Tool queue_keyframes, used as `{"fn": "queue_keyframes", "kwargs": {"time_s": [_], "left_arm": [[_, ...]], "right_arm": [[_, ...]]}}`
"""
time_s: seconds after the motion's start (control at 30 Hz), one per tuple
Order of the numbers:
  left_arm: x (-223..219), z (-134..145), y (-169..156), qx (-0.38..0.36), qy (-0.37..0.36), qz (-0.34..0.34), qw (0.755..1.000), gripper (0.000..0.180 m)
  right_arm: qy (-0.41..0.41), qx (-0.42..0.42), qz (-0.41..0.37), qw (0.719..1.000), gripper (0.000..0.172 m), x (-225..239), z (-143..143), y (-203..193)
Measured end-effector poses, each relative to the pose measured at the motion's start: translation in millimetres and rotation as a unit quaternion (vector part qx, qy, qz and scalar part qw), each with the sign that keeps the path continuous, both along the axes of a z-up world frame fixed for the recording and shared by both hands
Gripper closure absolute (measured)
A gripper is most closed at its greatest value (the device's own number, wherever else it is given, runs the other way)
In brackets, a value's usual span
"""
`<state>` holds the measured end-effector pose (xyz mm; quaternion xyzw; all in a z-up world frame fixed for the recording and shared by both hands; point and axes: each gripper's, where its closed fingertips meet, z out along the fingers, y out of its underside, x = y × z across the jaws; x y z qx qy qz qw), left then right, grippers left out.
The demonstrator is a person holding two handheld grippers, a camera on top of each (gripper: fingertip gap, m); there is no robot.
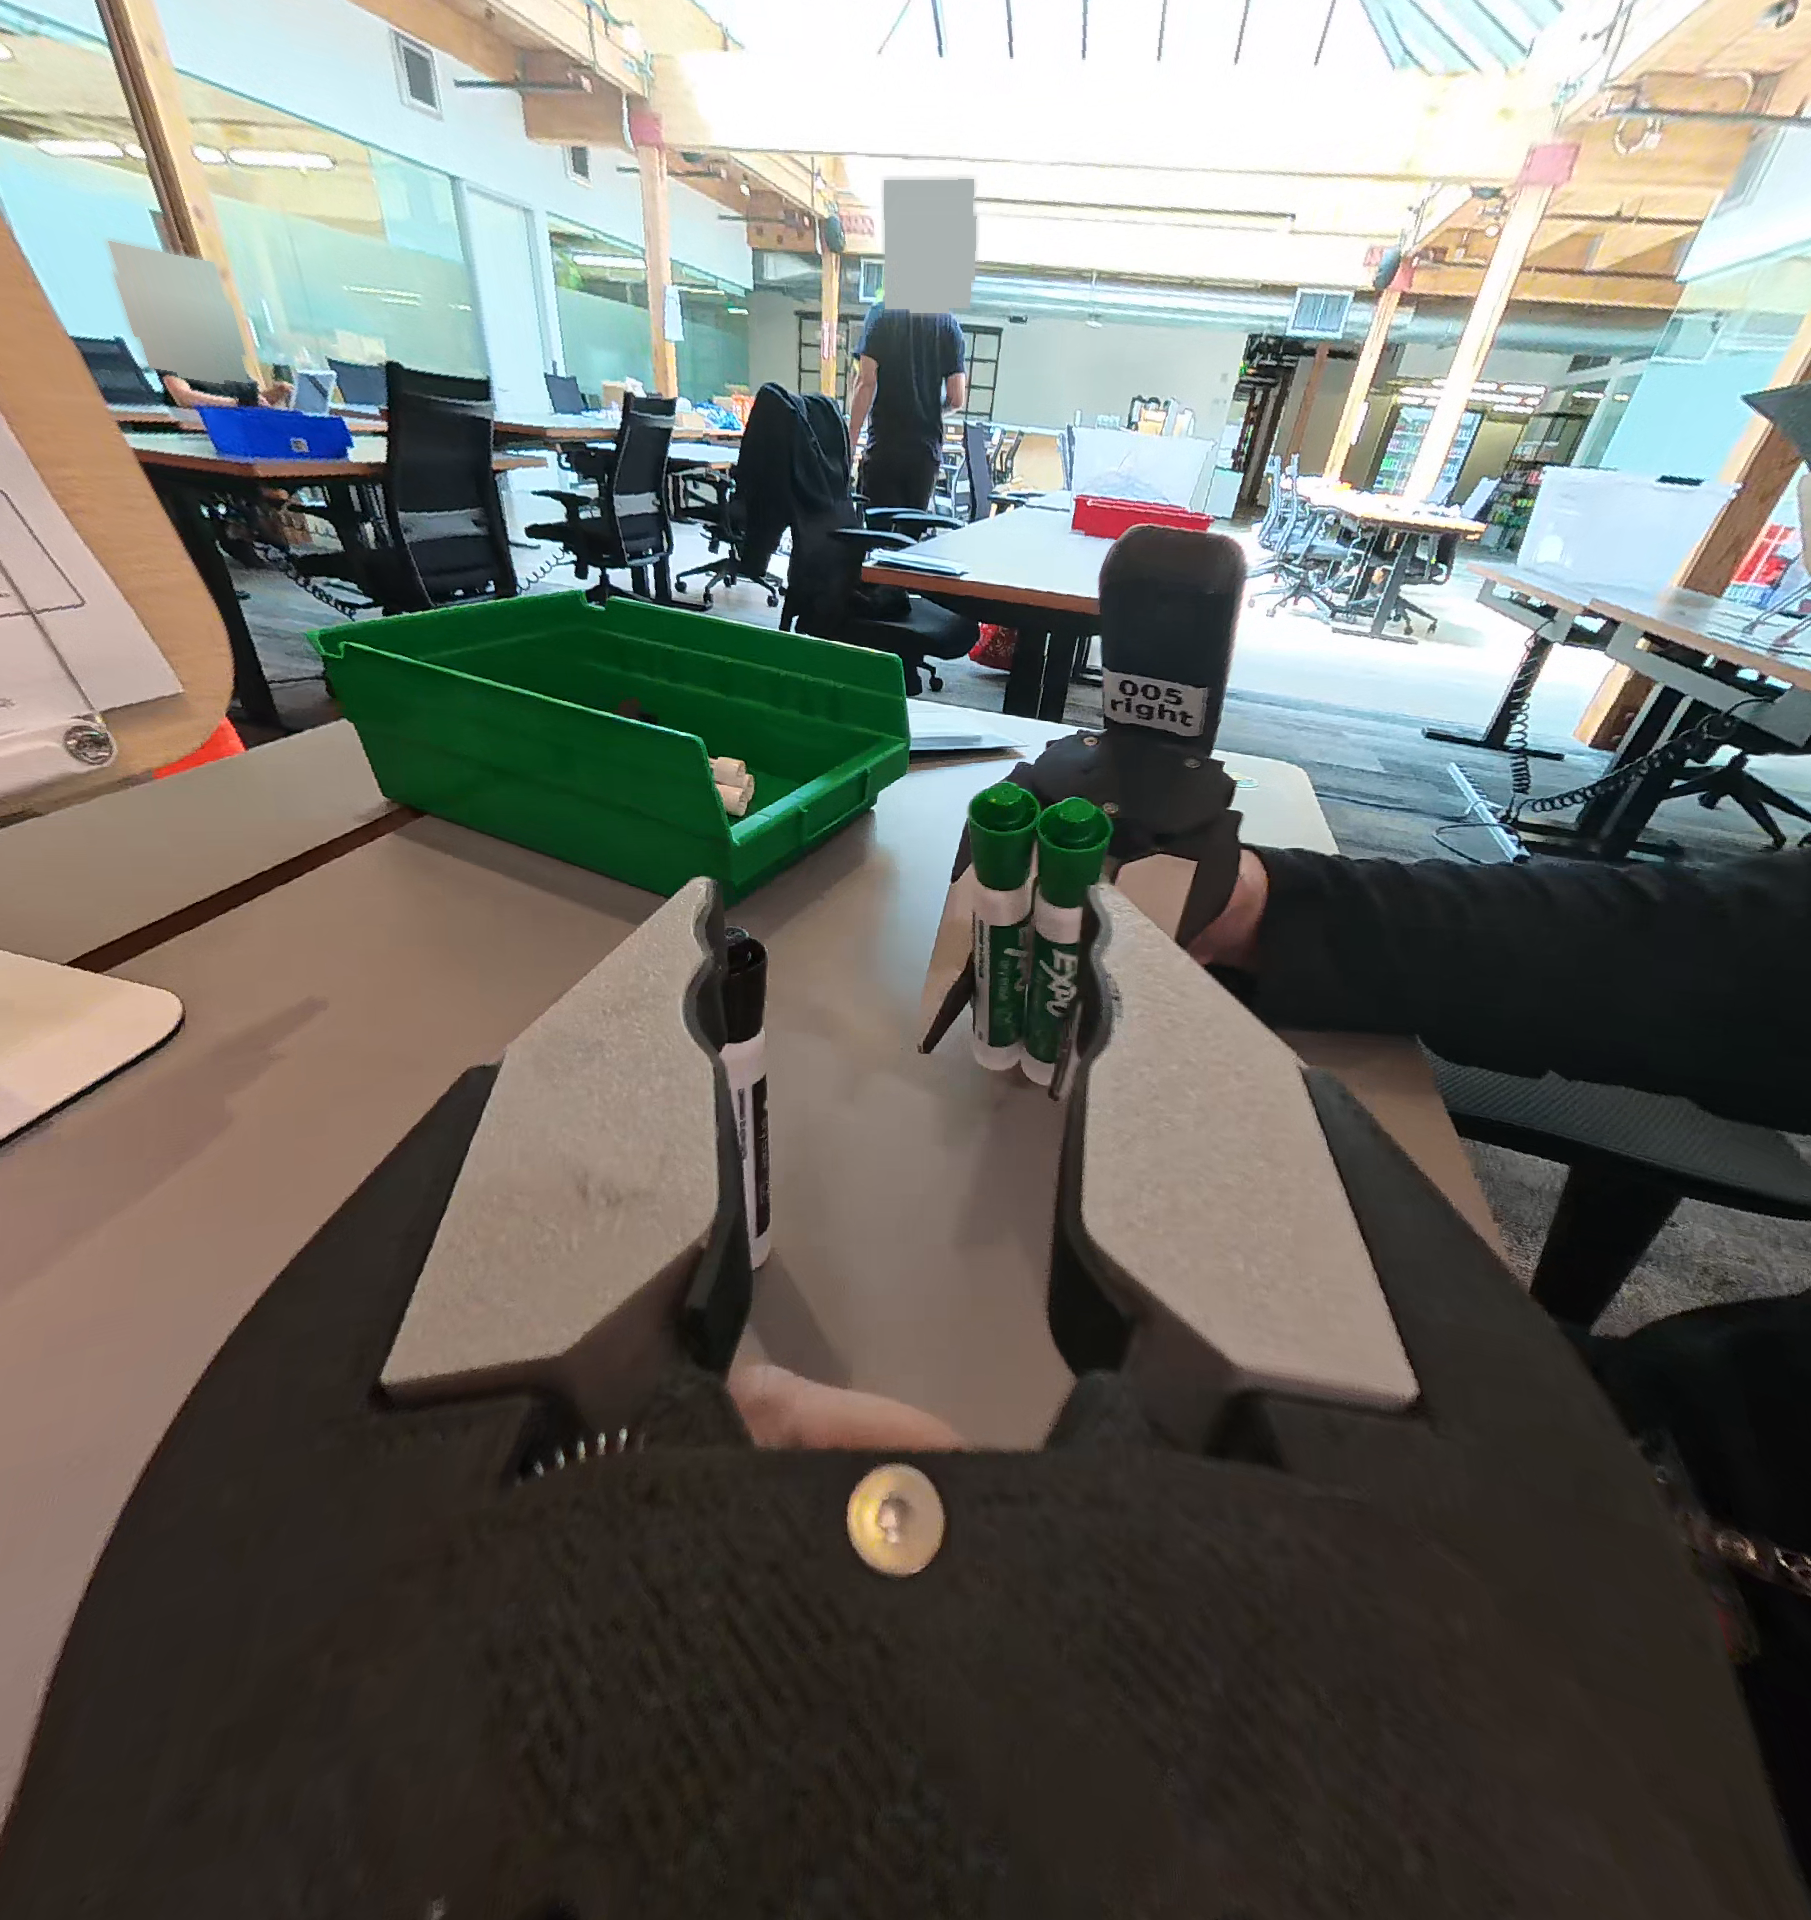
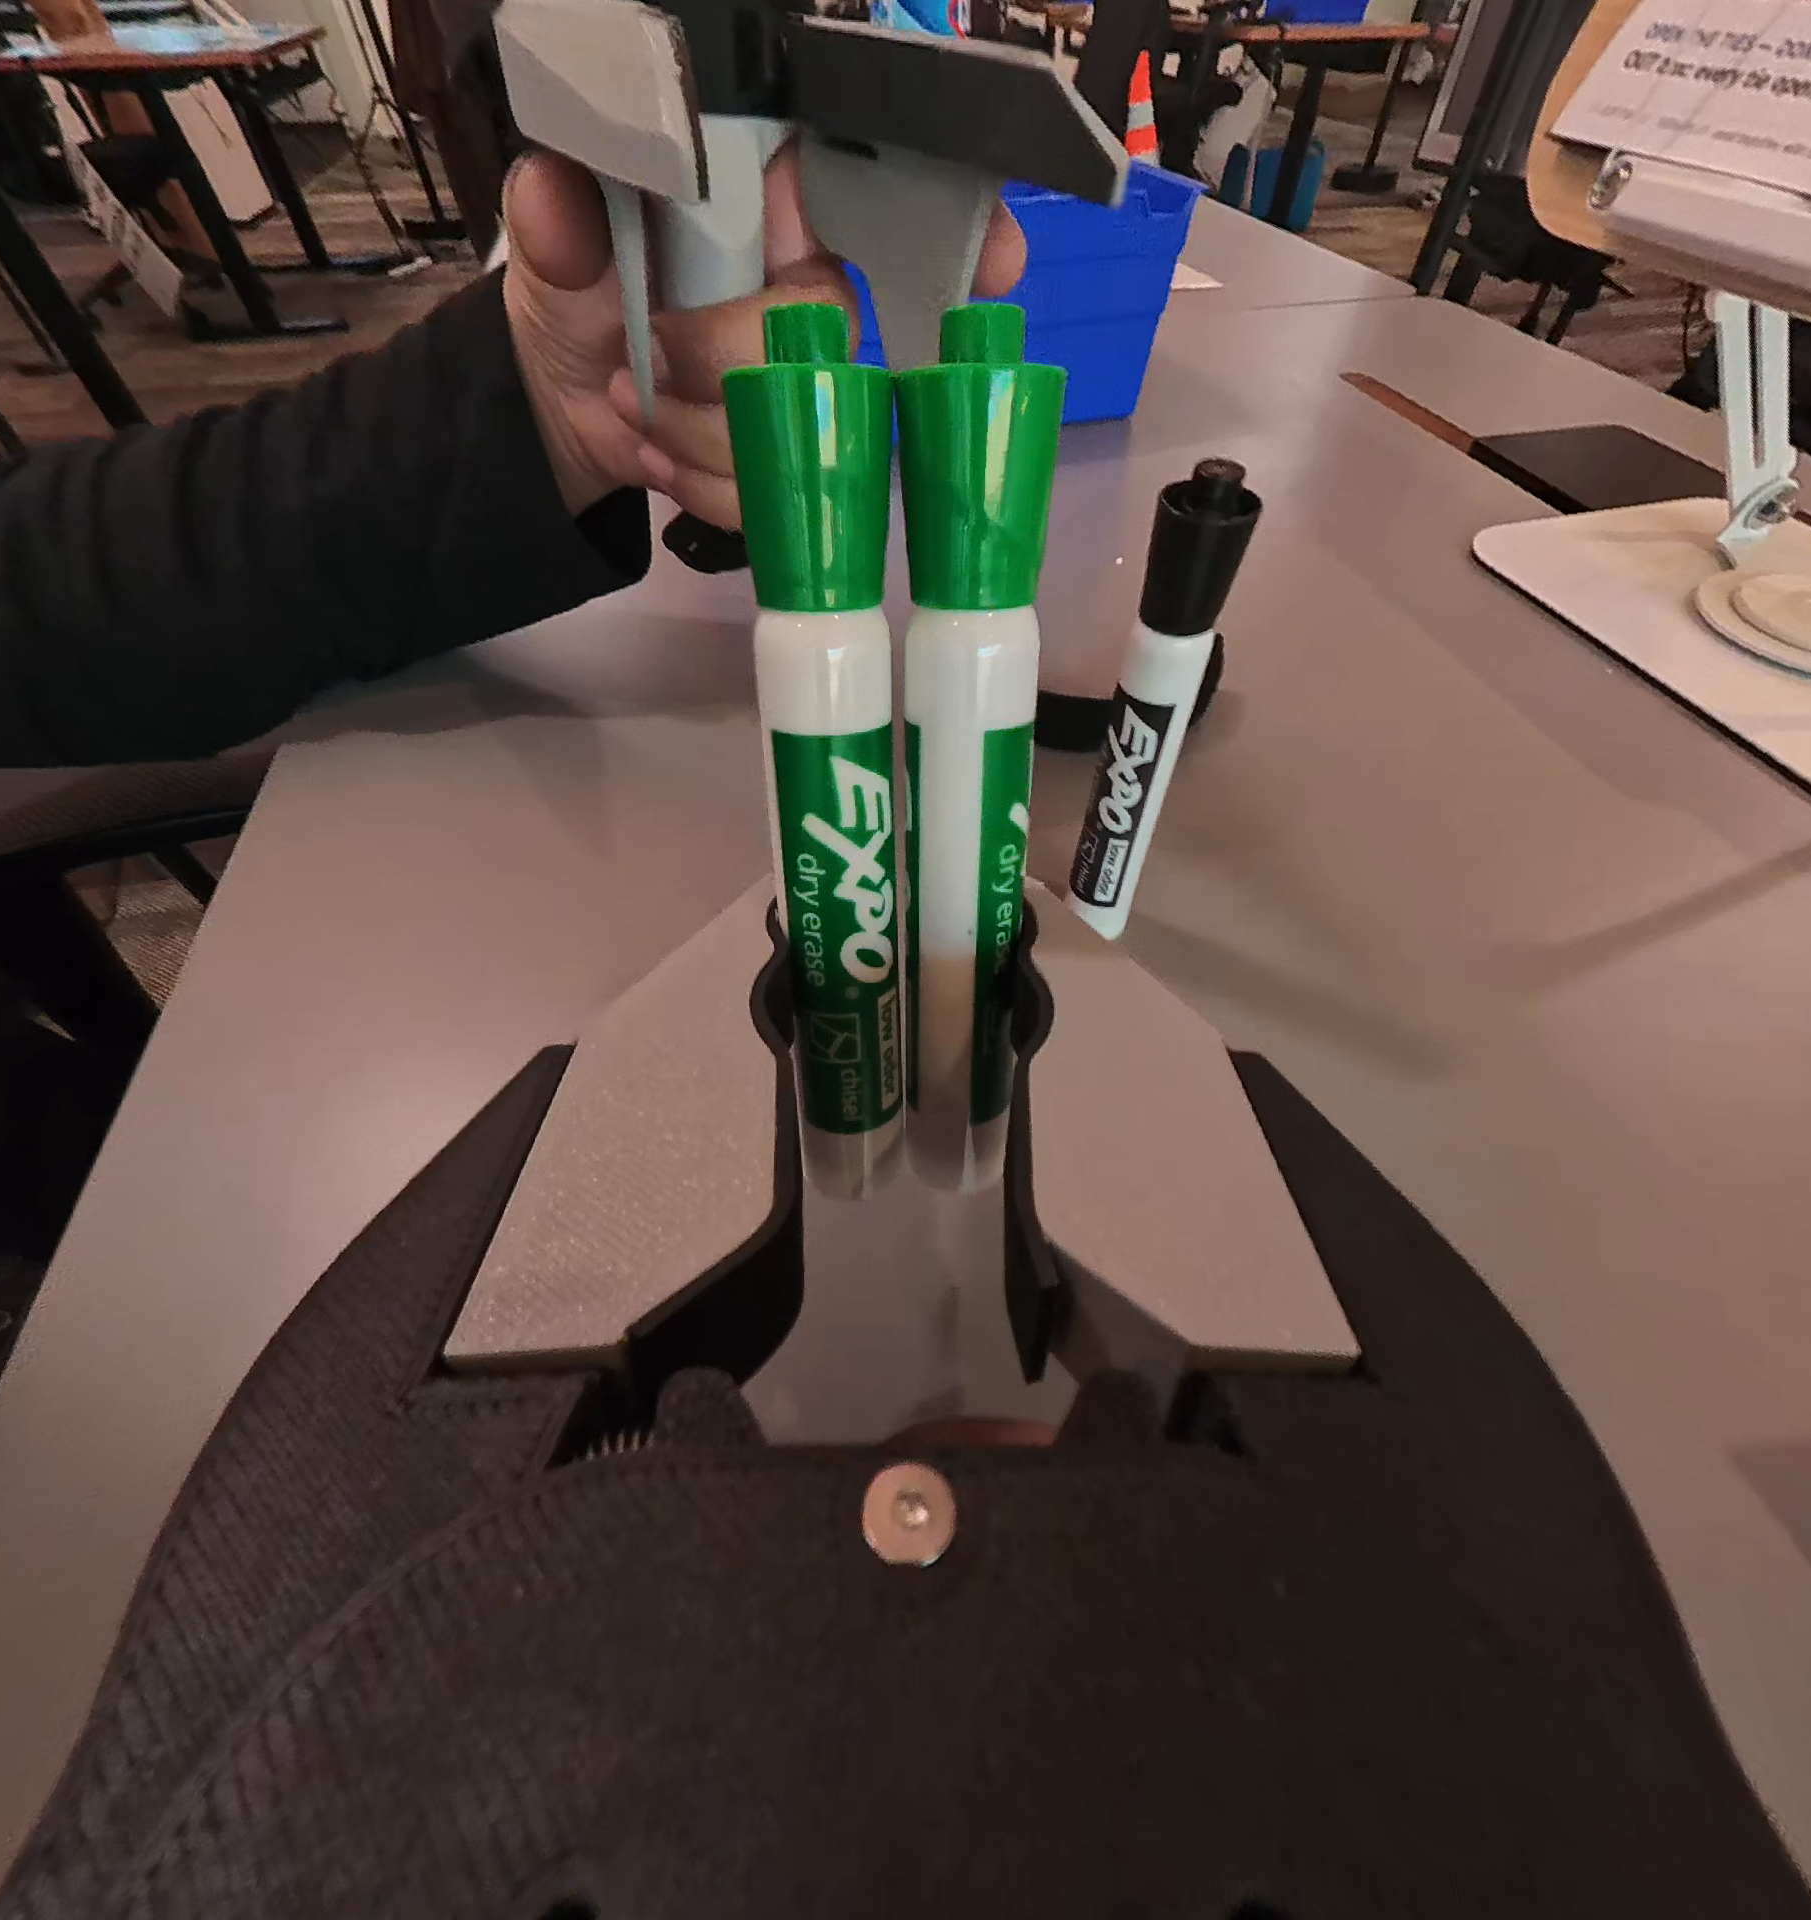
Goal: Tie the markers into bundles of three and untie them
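Green markers [image 2: 896, 790] between right claw [image 2: 901, 997] pads

My grippers [image 1: 896, 966] have grey wavy-edged fingers [image 1: 589, 1122] on ribbed black bodies, one silver screw [image 1: 895, 1519] each; my sleeve [image 1: 1555, 966] is black

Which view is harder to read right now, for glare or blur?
Left wrist view: the skylight is blown out white, straight lines bend toward the edges, but the black marker and green bin read sharp. Right wrist view: even, dimmer light; small highlights streak the two green markers; the far left gripper is slightly soft.
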<state>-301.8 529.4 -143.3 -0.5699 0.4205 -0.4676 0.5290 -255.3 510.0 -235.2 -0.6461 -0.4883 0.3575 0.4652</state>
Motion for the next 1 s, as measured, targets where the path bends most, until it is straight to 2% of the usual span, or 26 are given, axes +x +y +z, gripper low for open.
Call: {"fn": "queue_keyframes", "kwargs": {"time_s": [0.3,0.7,0.83,1.0], "left_arm": [[-6,-19,21,-0.033,0.032,0.037,0.998,0.117],[7,-59,38,-0.042,0.133,0.095,0.986,0.120],[8,-73,47,-0.054,0.168,0.129,0.976,0.121],[17,-83,46,-0.046,0.197,0.133,0.970,0.121]], "right_arm": [[-0.031,-0.015,-0.033,0.999,0.136,21,-6,15],[-0.186,-0.035,-0.036,0.981,0.136,72,-15,17],[-0.218,-0.046,-0.030,0.974,0.135,82,-22,11],[-0.239,-0.055,-0.026,0.969,0.135,89,-27,8]]}}
